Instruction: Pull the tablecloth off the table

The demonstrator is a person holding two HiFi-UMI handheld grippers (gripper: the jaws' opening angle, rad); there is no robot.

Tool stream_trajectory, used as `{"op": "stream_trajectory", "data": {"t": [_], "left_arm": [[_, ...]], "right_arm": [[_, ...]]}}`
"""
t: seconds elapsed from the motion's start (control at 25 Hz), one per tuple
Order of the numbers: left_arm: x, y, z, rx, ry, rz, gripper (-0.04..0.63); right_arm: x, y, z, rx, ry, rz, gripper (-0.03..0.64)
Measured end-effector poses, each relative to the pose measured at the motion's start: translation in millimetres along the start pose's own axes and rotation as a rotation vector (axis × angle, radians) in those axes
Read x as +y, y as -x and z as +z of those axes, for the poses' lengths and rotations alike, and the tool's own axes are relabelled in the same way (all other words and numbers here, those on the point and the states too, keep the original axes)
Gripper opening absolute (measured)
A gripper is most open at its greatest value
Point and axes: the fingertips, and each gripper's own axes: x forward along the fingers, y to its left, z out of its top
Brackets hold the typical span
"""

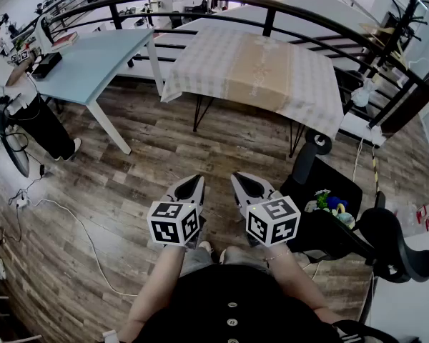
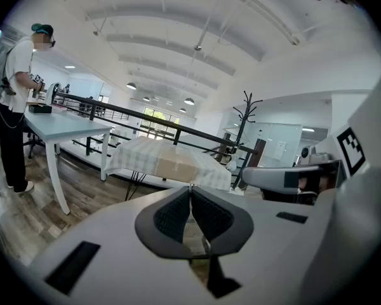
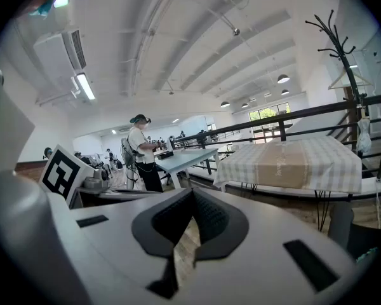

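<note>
Evidently out of reach, the checked tablecloth (image 1: 254, 66) lies spread over its table (image 1: 198, 113), so left gripper (image 1: 193, 186) and right gripper (image 1: 242, 181) hang low and idle, jaws pressed together on nothing

Set on thin dark legs on the wood-plank floor (image 1: 150, 163): a table (image 1: 198, 116), its top wholly covered. Spread flat across it, a pale checked tablecloth (image 1: 254, 70) with a wide beige band down the middle, hanging over every visible edge and both near corners. Just beside the left edge, a second, pale-blue table (image 1: 100, 59), carrying a dark case (image 1: 46, 64) near its own left edge and a book-like stack (image 1: 63, 40) at the far corner.
</note>
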Motion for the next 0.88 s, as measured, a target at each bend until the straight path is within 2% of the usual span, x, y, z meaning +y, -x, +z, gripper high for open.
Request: {"op": "stream_trajectory", "data": {"t": [0.16, 0.4, 0.64, 0.88], "left_arm": [[-11, -5, -4, 0.007, -0.003, -0.032, 0.021], [-21, -12, -9, 0.021, -0.005, -0.038, 0.021], [-38, -17, -10, -0.034, 0.032, -0.076, 0.021], [-38, -31, -28, 0.005, 0.067, -0.051, 0.021]], "right_arm": [[-2, 2, -5, 0.006, -0.005, 0.006, 0.026], [-8, 7, -7, 0.011, -0.009, 0.023, 0.025], [-9, 16, -7, -0.033, -0.034, 0.088, 0.026], [-21, 15, -25, 0.028, -0.047, 0.112, 0.026]]}}
